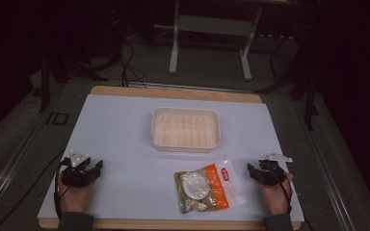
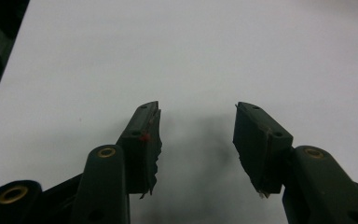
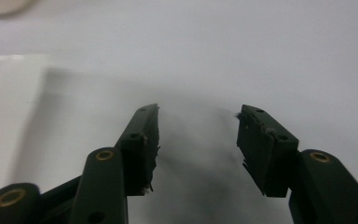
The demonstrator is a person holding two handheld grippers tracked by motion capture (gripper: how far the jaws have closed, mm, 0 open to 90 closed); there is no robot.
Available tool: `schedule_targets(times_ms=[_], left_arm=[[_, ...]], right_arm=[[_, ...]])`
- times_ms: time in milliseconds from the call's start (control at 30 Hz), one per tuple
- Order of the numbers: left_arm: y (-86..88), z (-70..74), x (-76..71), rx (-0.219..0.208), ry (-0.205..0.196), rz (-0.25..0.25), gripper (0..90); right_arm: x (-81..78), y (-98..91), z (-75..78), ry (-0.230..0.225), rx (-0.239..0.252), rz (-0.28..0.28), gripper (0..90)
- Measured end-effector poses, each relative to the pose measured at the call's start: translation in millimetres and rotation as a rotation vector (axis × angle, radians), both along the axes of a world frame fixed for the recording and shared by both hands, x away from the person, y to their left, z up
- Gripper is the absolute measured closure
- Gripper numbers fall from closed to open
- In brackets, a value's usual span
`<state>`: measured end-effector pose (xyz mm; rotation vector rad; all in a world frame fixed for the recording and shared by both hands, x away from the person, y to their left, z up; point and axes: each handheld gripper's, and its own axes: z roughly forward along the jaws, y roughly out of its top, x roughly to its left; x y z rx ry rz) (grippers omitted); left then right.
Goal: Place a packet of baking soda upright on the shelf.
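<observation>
One cream tray [image 1: 185, 140] sat at the far middle of the white table [image 1: 125, 125], its ribbed inside bare. One clear packet [image 1: 208, 187] of food lay near, just left of the right gripper [image 1: 253, 169]. The left gripper [image 1: 98, 166] rested well apart. Both gripper views showed jaws parted over bare surface, holding nothing.

the high view looks forward and down from above the person's side onto the whole white counter [image 1: 125, 125], while each gripper view rides low and close behind its own two jaws, facing along them over the same white surface [image 2: 191, 56] just ahead [image 3: 242, 60].
</observation>
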<state>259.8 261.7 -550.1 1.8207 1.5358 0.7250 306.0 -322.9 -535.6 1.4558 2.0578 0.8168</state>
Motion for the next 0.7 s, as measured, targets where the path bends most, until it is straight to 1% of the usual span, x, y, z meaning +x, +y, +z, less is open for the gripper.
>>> schedule_targets(times_ms=[33, 100, 167, 267, 300, 333, 400, 433, 467, 500, 533, 567, 600, 633, 667, 700], left_arm=[[-0.2, 1.4, -0.7, -0.017, -0.014, -0.009, 51.6], [-0.4, 1.9, -0.9, -0.023, -0.017, -0.016, 51.6], [-1.2, 2.5, -1.5, -0.024, -0.024, -0.026, 51.2], [-2.1, 2.6, -2.1, -0.026, -0.028, -0.029, 51.0], [-2.2, 2.6, -2.2, -0.026, -0.028, -0.031, 51.0], [-2.2, 2.7, -2.3, -0.025, -0.029, -0.032, 51.0], [-2.4, 2.9, -2.6, -0.025, -0.035, -0.032, 51.0], [-2.5, 3.2, -2.7, -0.022, -0.034, -0.032, 51.0], [-3.1, 3.3, -2.9, -0.020, -0.035, -0.032, 51.0], [-3.4, 3.4, -3.0, -0.019, -0.036, -0.032, 51.0], [-3.8, 3.4, -3.1, -0.018, -0.036, -0.035, 50.9], [-4.3, 3.2, -3.1, -0.020, -0.035, -0.036, 50.9], [-4.9, 2.9, -2.9, -0.019, -0.034, -0.035, 50.6], [-5.2, 2.7, -2.9, -0.015, -0.033, -0.035, 50.6], [-5.5, 2.6, -2.9, -0.014, -0.034, -0.035, 50.5], [-5.6, 2.5, -2.8, -0.014, -0.033, -0.035, 50.5]], right_arm=[[-1.5, 0.9, 2.1, -0.002, 0.007, 0.012, 46.3], [-2.2, 1.3, 3.1, 0.000, 0.009, 0.016, 46.1], [-5.2, 1.6, 7.7, 0.002, 0.027, 0.045, 43.6], [-7.9, 1.8, 11.6, 0.000, 0.074, 0.077, 40.5], [-7.9, 1.8, 11.6, 0.000, 0.074, 0.077, 40.5], [-8.4, 2.1, 12.5, 0.000, 0.094, 0.094, 39.8], [-9.1, 3.8, 13.7, -0.002, 0.113, 0.117, 37.5], [-9.3, 7.1, 14.0, 0.003, 0.123, 0.145, 35.6], [-9.7, 9.3, 13.8, 0.002, 0.126, 0.164, 34.7], [-9.7, 9.3, 13.8, 0.002, 0.126, 0.164, 34.7], [-10.0, 13.2, 13.2, 0.010, 0.130, 0.181, 33.2], [-10.0, 13.2, 13.2, 0.010, 0.130, 0.181, 33.2], [-10.2, 16.0, 12.5, 0.014, 0.134, 0.205, 31.8], [-10.2, 16.0, 12.5, 0.014, 0.134, 0.205, 31.8], [-10.4, 18.8, 12.0, 0.019, 0.149, 0.230, 30.0], [-10.4, 18.8, 12.0, 0.019, 0.149, 0.230, 30.0]])
